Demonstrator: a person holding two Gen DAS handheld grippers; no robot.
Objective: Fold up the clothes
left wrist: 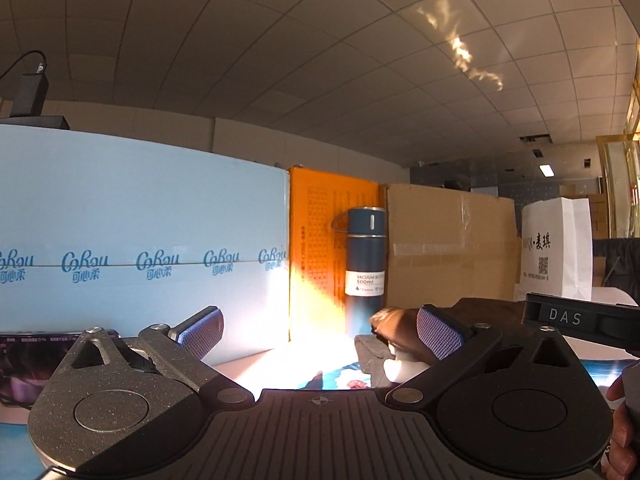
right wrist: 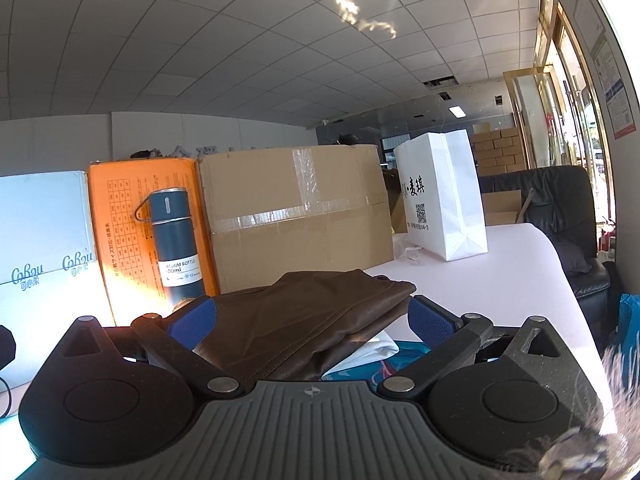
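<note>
**Brown garment lies folded between wide-spread tools**

Along the back of the white table (right wrist: 500, 276), the biggest thing is the pale blue printed carton (left wrist: 140, 240), filling the left half of the left wrist view. Next to it, mid-frame, stands a plain brown cardboard box (right wrist: 296, 216) striped with clear tape, then a flat orange box (right wrist: 120, 208) and, at the right, a white paper bag (right wrist: 444, 196) with black lettering.

The task's own thing, a brown smooth-woven garment (right wrist: 304, 316), lies low in the centre of the right wrist view, already doubled into a thick pad over some white and teal cloth. It looks soft, light and a little slippery; I would take it at the stitched hem edge, where the layers bunch, not on the slack middle.

A slim dark blue steel vacuum bottle (right wrist: 176, 240) stands upright before the orange box.

The right tool (right wrist: 312, 316) is spread wide, its blue ribbed pads either side of the garment, gripping nothing. The left tool (left wrist: 320, 332) is likewise agape and empty.
</note>
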